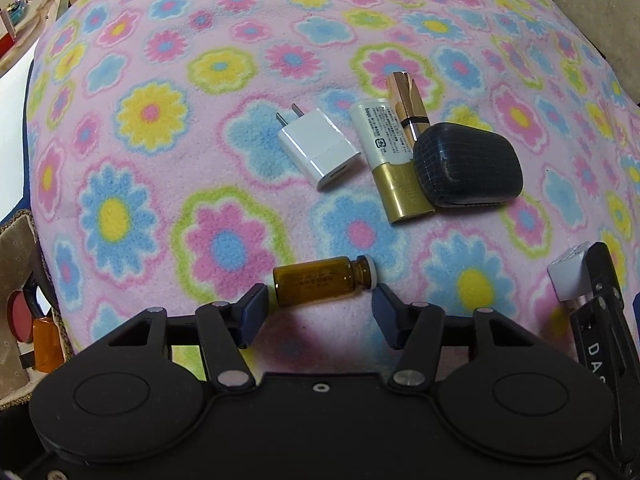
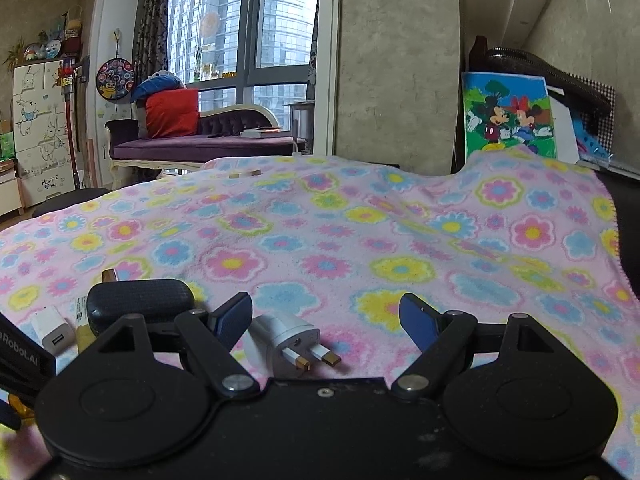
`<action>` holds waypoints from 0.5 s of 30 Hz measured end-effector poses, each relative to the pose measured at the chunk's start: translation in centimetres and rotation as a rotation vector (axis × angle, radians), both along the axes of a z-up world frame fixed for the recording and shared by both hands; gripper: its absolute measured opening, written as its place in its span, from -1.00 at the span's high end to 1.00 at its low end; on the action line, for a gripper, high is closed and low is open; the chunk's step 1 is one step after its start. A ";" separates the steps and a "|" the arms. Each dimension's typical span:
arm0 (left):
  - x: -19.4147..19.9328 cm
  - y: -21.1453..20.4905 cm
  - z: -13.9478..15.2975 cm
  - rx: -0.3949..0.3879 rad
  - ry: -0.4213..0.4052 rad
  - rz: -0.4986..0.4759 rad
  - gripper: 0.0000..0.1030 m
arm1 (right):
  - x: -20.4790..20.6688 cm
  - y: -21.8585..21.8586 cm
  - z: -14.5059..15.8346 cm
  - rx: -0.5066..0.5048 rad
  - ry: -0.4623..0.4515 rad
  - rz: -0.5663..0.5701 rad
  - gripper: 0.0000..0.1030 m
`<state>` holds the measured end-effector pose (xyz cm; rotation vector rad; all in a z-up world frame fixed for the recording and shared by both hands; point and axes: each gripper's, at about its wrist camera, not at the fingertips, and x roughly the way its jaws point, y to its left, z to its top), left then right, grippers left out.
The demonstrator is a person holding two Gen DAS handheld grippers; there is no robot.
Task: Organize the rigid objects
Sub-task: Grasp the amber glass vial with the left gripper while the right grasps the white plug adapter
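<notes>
On the flowered blanket (image 1: pixel 168 184) lie a white USB charger (image 1: pixel 318 148), a white-and-gold tube (image 1: pixel 394 164), a rose-gold lipstick (image 1: pixel 408 102) and a dark case (image 1: pixel 468 168), grouped together. An amber glass vial (image 1: pixel 320 284) lies on its side between the fingertips of my open left gripper (image 1: pixel 318 304), not clamped. My right gripper (image 2: pixel 326 318) is open; a white three-pin plug adapter (image 2: pixel 286 342) lies on the blanket between its fingers, close to the left one. The adapter (image 1: pixel 570 278) and the right gripper also show at the right edge of the left wrist view.
The blanket's right edge drops off beside a black surface (image 2: pixel 628 216). Two small blocks (image 2: pixel 244 174) lie at the far edge. The case (image 2: pixel 140 302) and charger (image 2: pixel 52 330) sit left of the right gripper. Cluttered items (image 1: pixel 36 320) stand off the blanket's left edge.
</notes>
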<state>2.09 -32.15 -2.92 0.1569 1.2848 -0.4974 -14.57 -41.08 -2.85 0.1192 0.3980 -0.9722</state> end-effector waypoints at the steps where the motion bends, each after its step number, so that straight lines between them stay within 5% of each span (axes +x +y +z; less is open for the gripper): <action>1: 0.0 0.0 0.0 0.004 -0.001 -0.002 0.01 | 0.0 0.1 0.0 -0.002 -0.001 -0.001 -0.56; 15: 0.3 -0.1 0.2 0.006 -0.002 -0.003 0.02 | 0.2 1.3 0.0 0.025 0.006 0.050 -0.56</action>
